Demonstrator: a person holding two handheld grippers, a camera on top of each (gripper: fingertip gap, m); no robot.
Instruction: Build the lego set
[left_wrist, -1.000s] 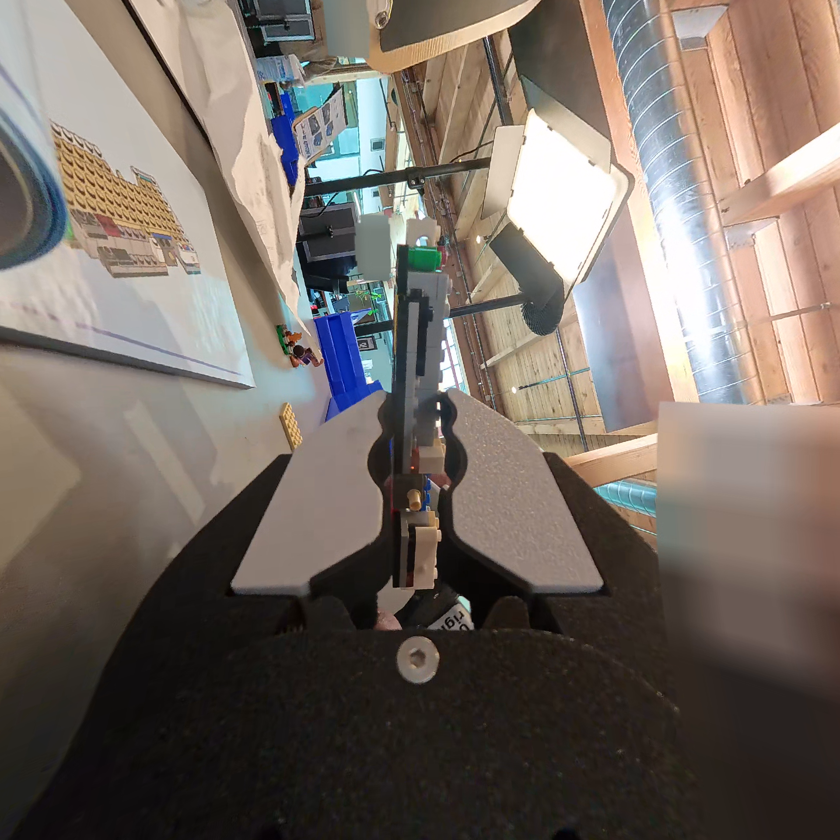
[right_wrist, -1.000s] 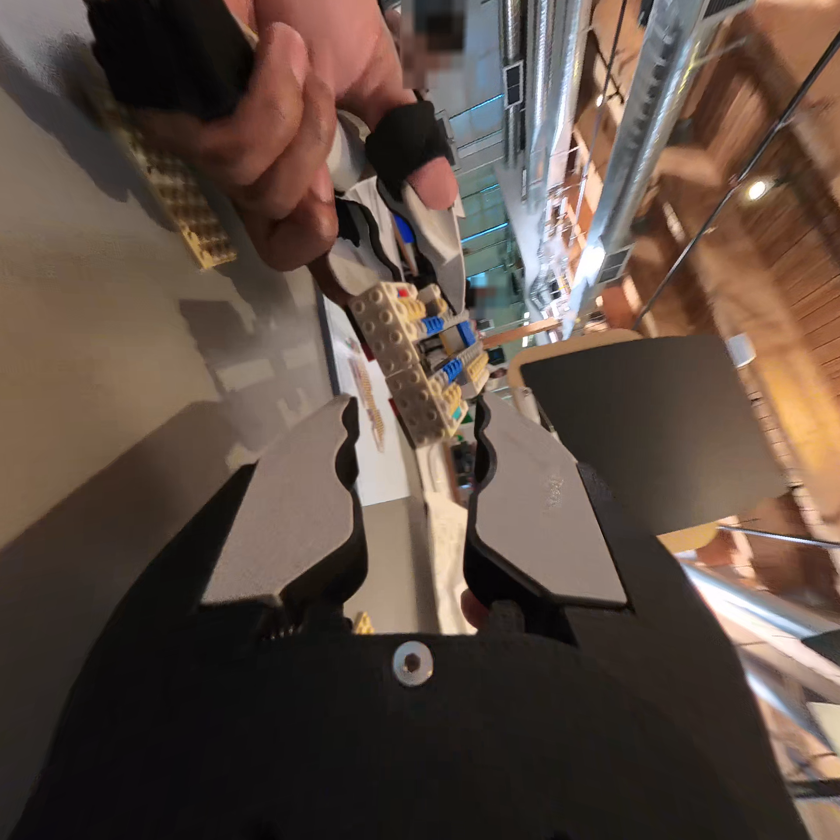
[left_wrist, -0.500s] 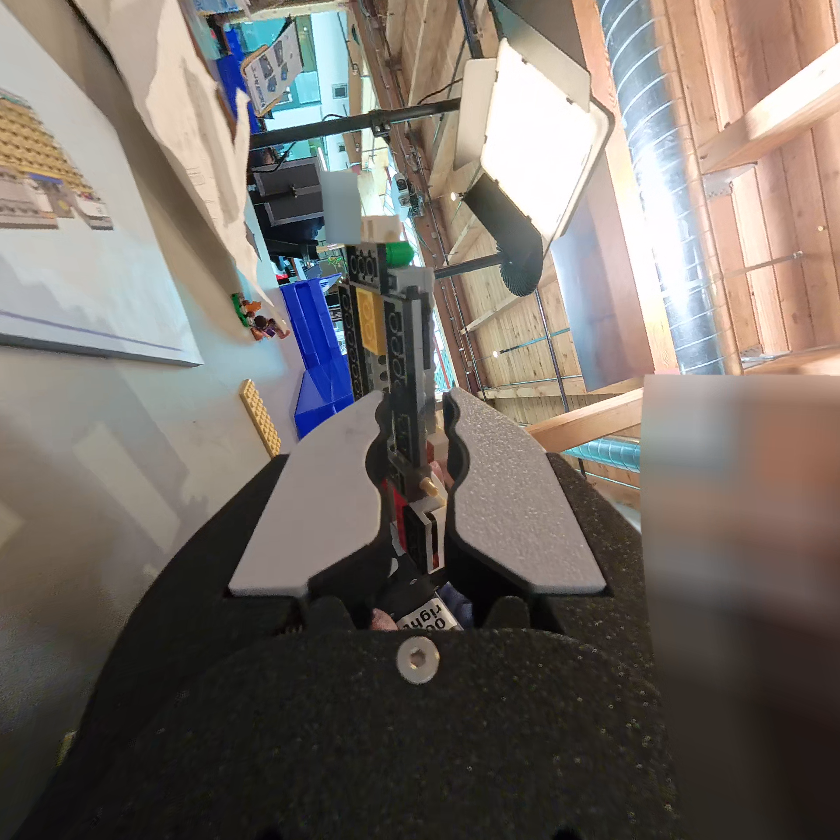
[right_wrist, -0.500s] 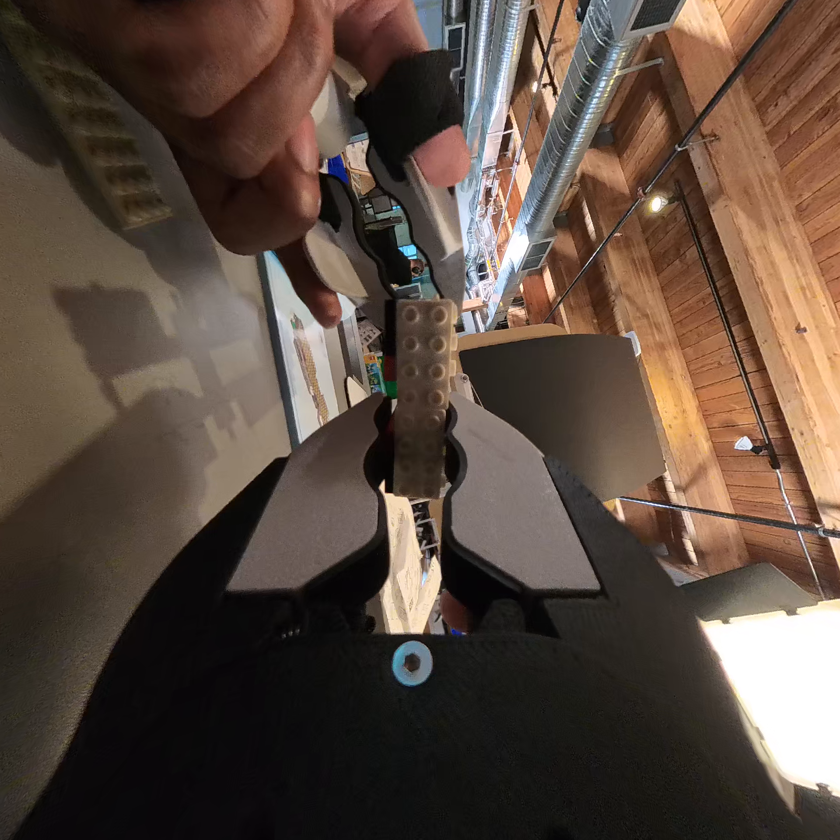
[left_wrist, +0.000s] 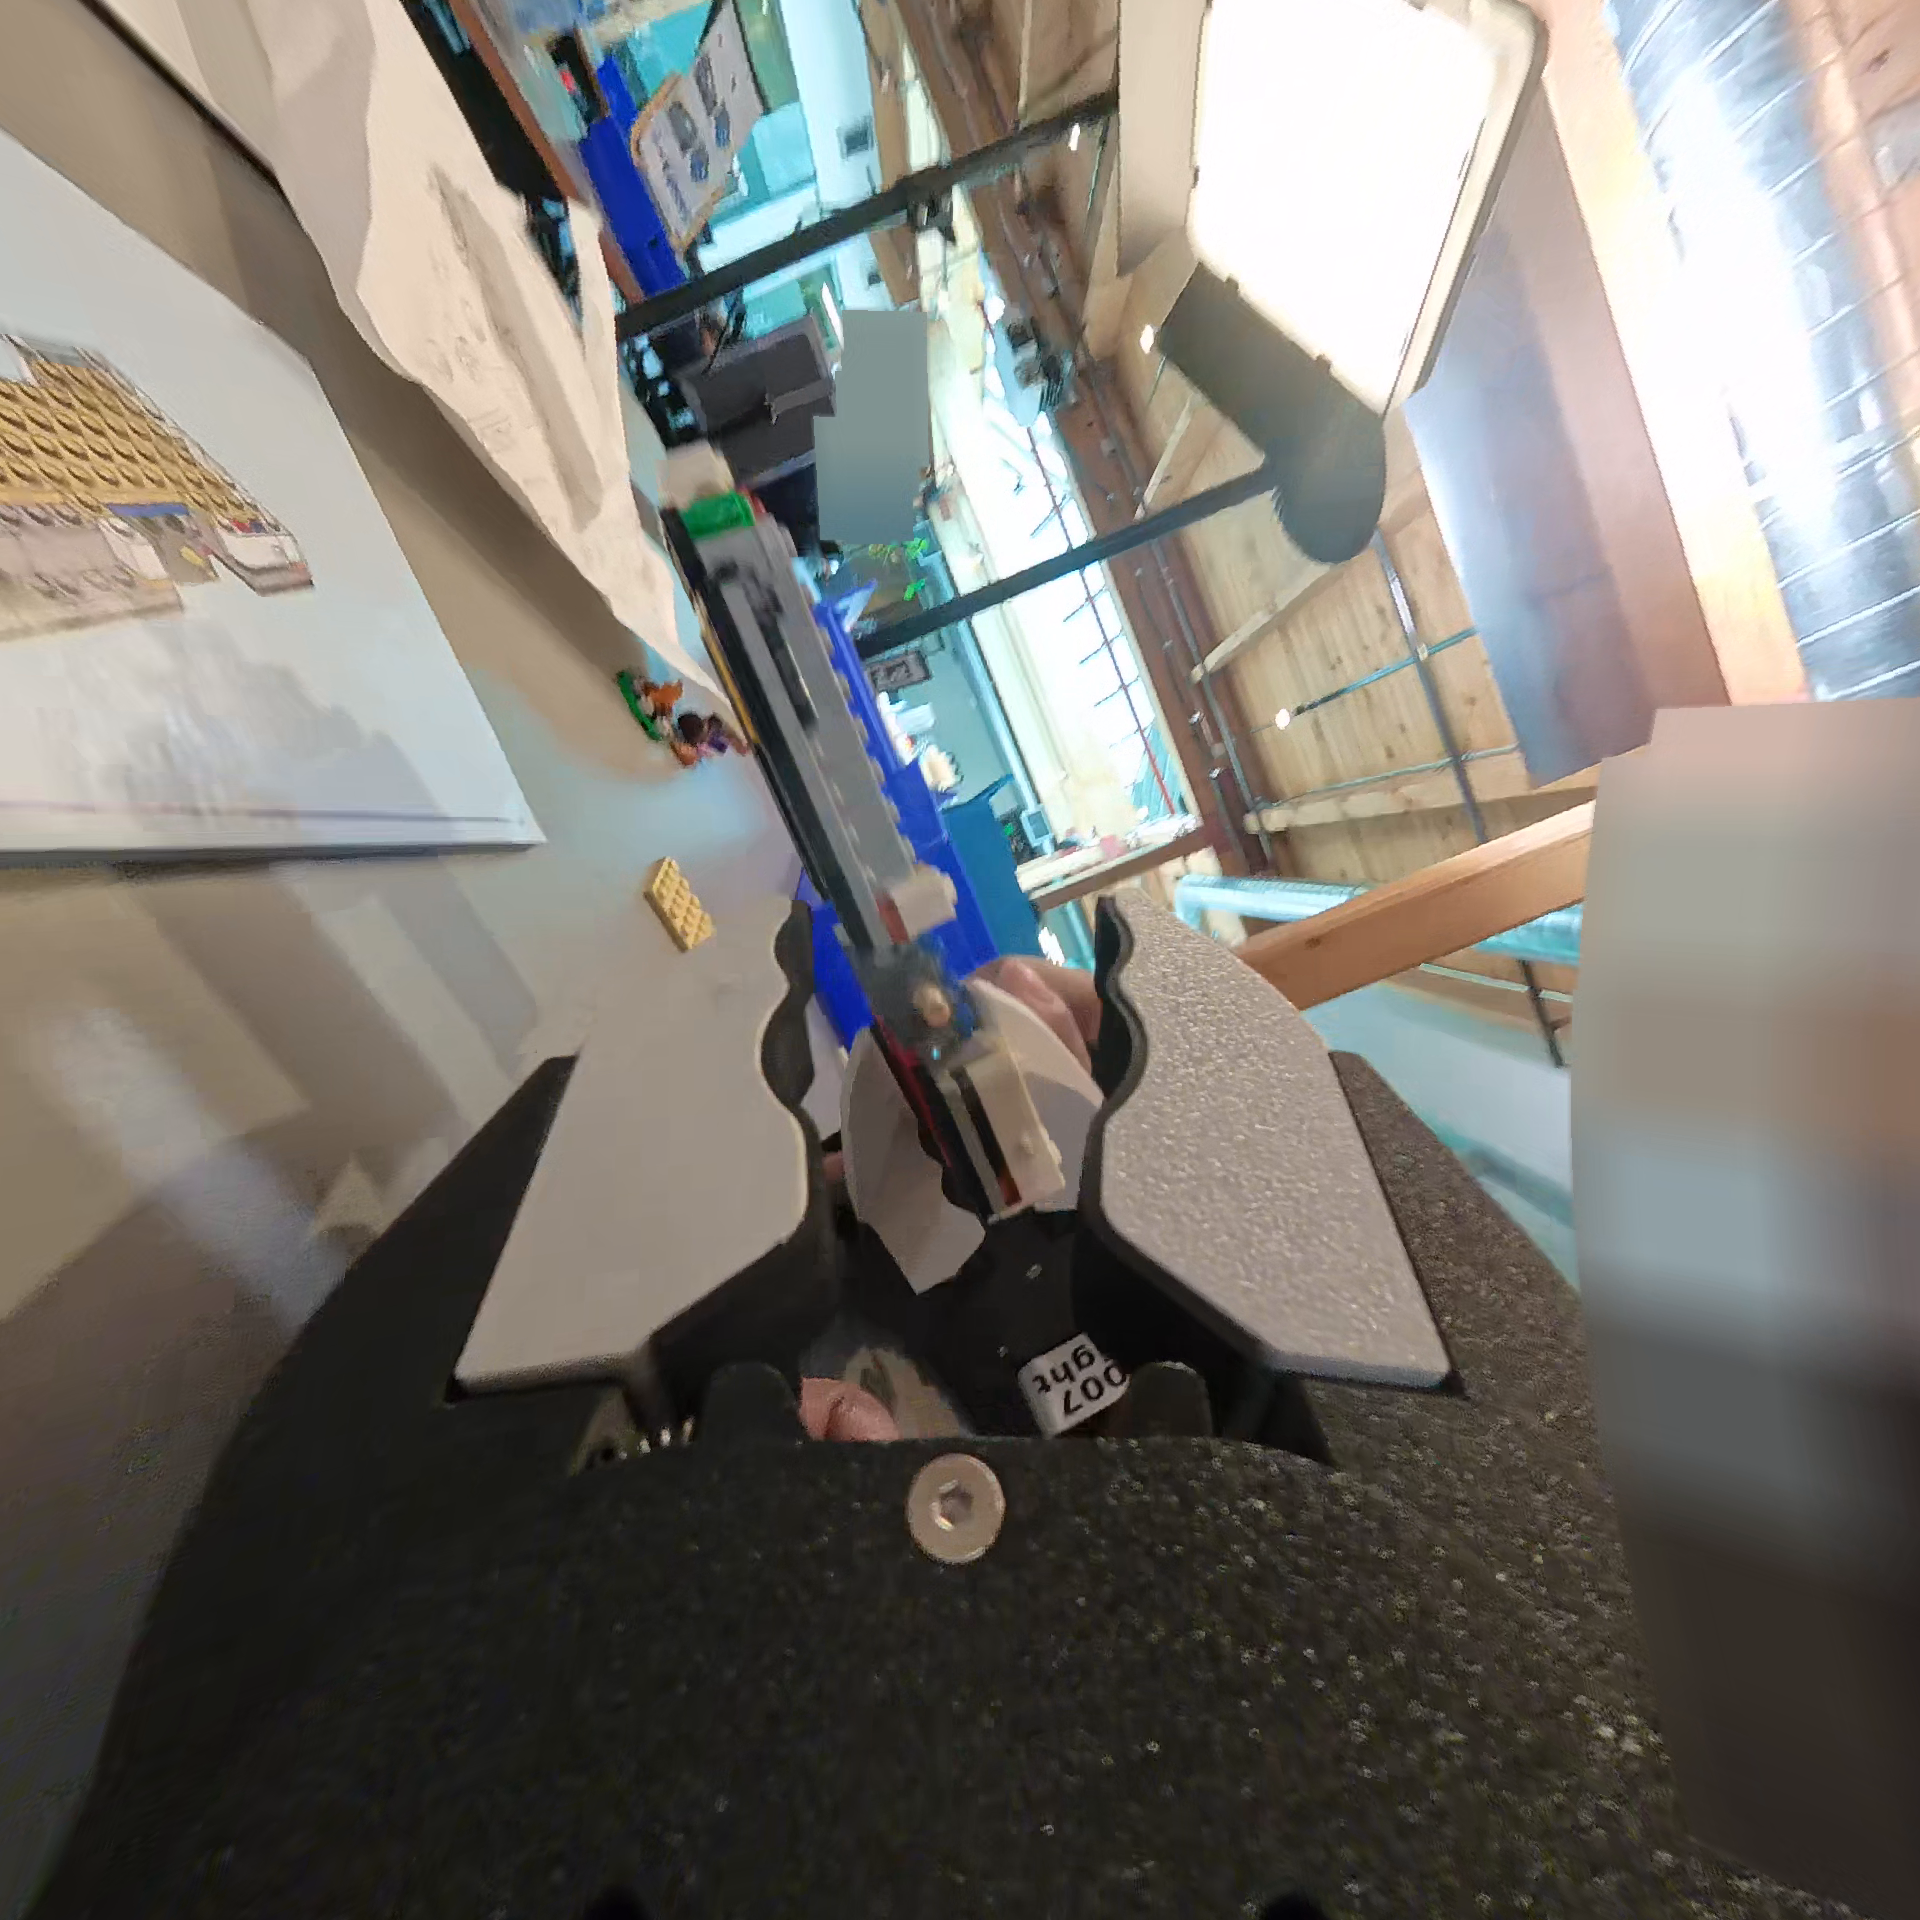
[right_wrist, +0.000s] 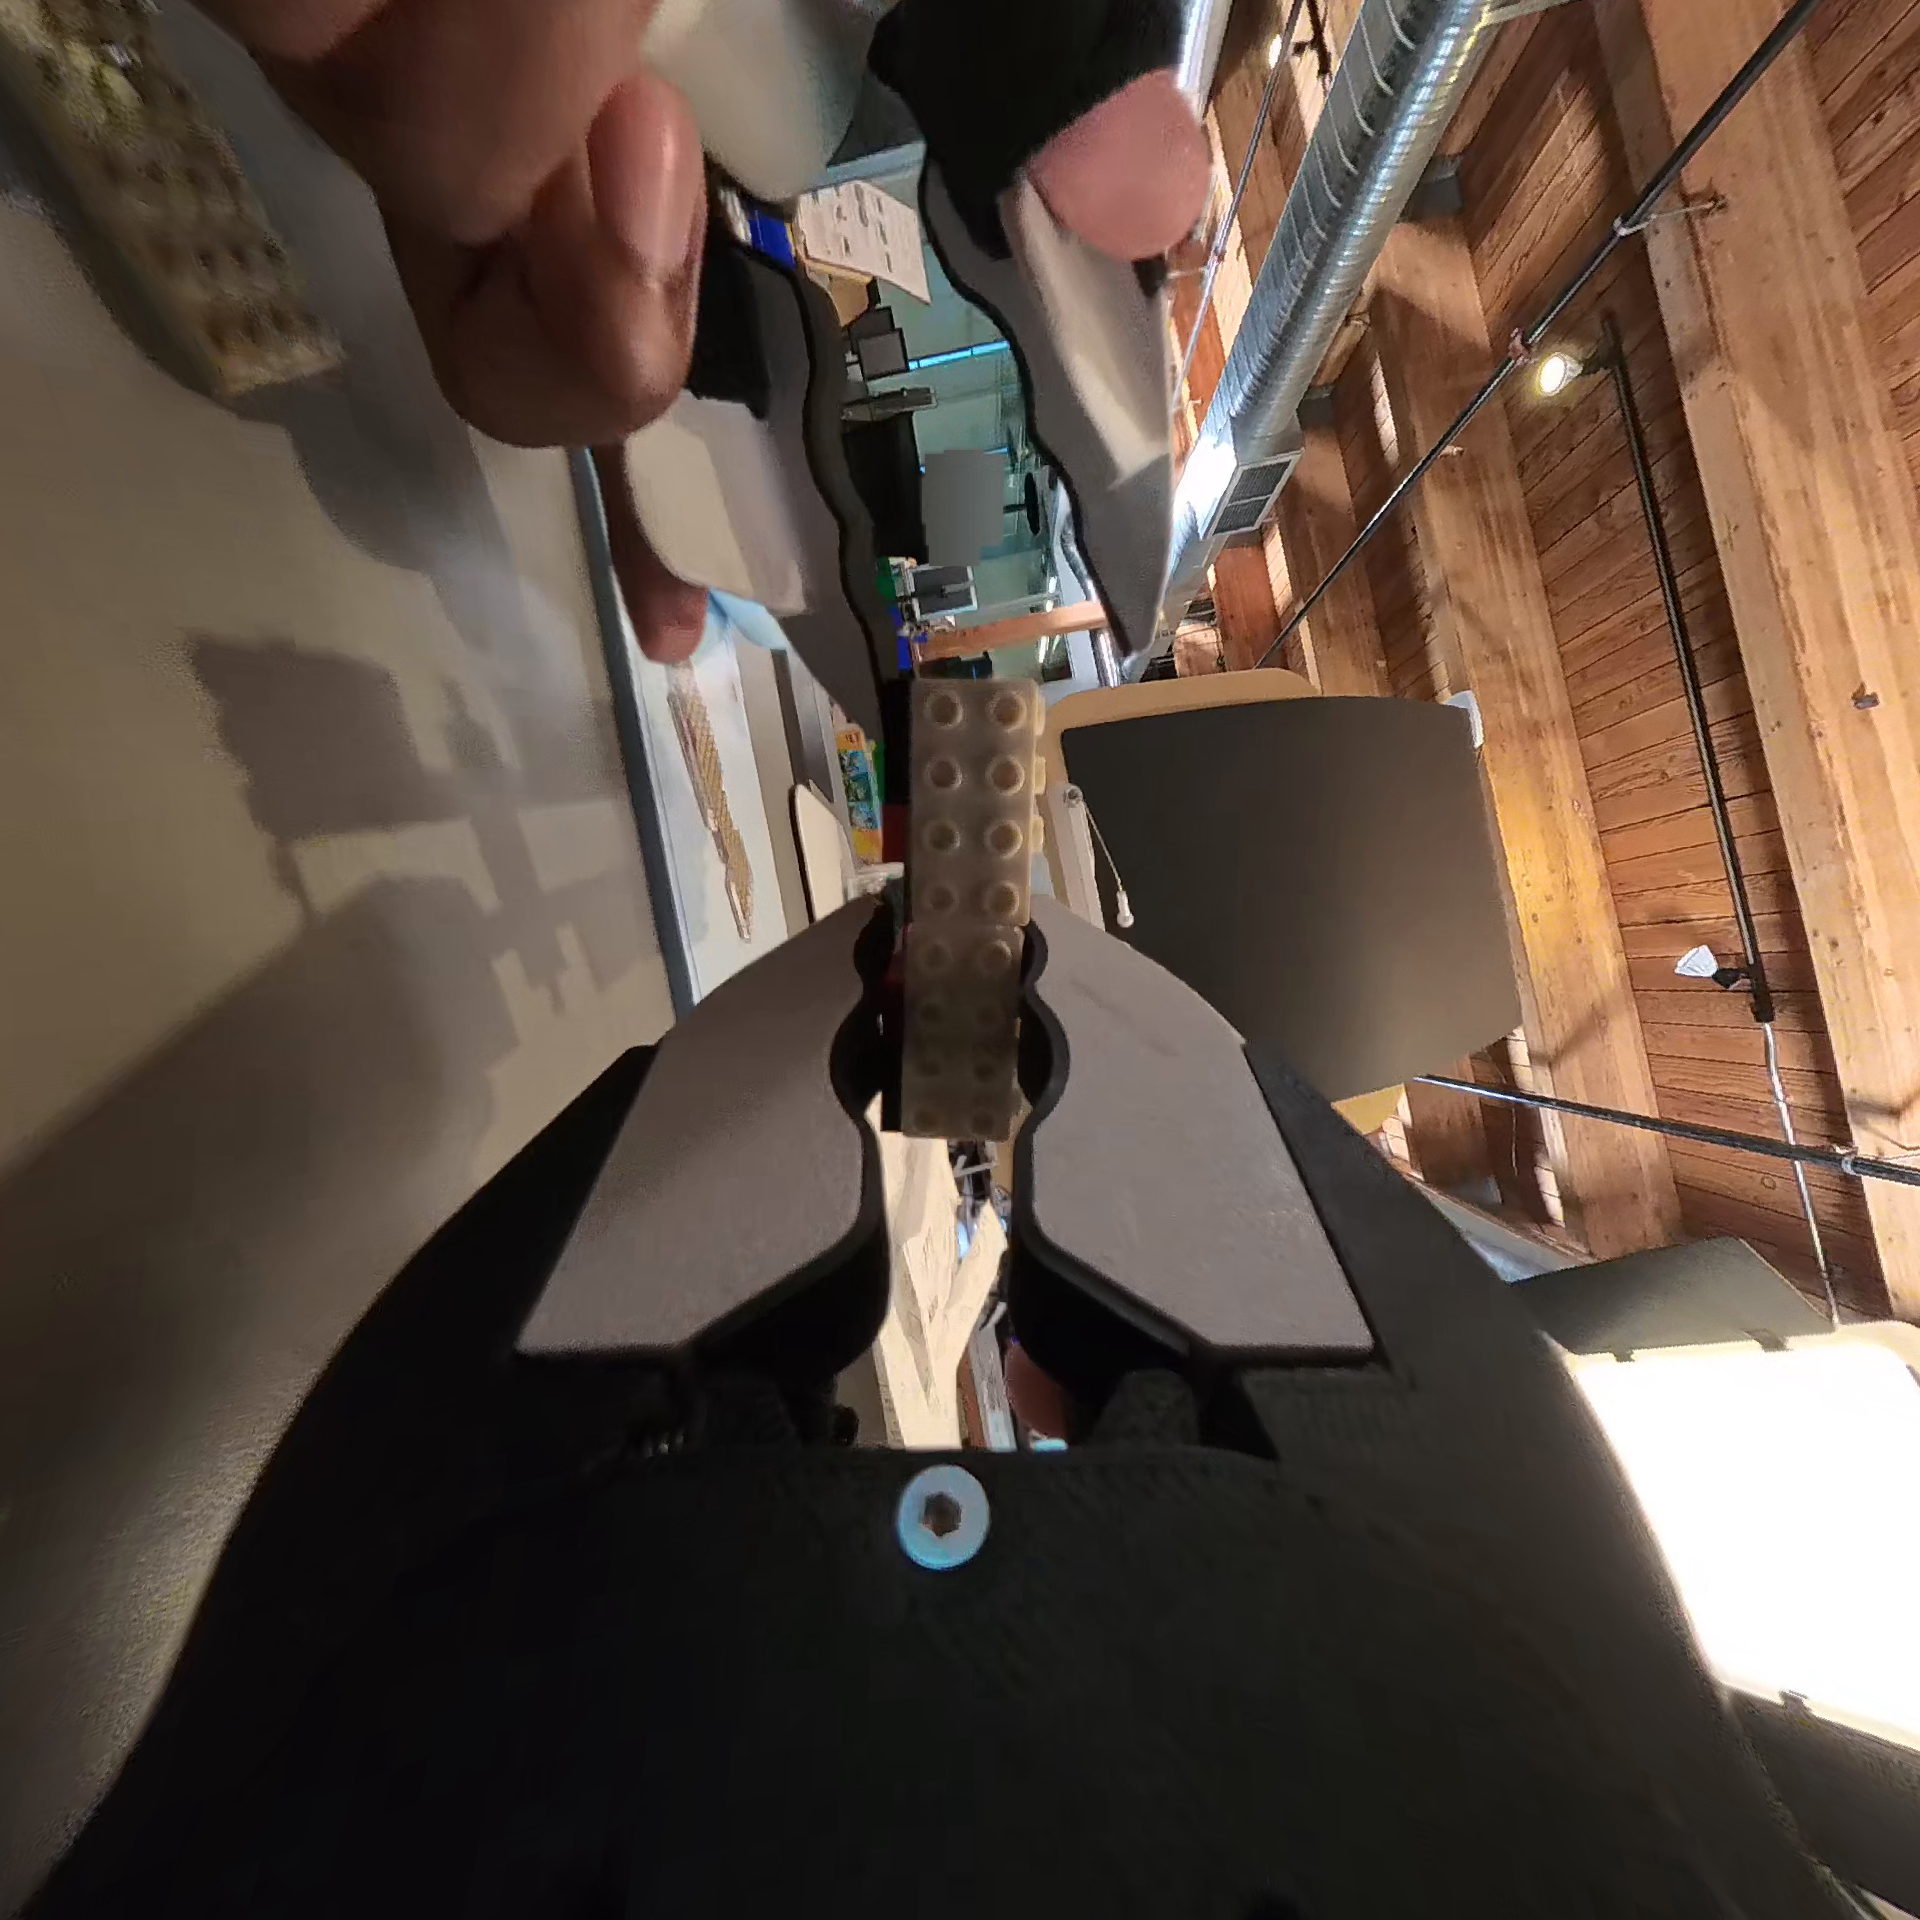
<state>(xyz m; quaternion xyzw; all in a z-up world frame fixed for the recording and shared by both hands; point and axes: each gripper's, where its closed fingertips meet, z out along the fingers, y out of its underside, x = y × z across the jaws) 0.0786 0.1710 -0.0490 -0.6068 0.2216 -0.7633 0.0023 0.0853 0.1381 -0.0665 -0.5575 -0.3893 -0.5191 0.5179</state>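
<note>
brick assembly (right_wrist: 966, 894) pinched between right tongs (right_wrist: 951, 956), pads pressing both sides; left tongs (left_wrist: 940, 987) spread around its far end, not touching.

Booklet (left_wrist: 208, 623): lay open at nine o'clock.
Tan plate (left_wrist: 681, 904): rested on the table (left_wrist: 156, 1143), near centre.
Light panel (left_wrist: 1340, 177): glowed at one o'clock.
Duct (right_wrist: 1340, 249): ran at one o'clock.
</note>
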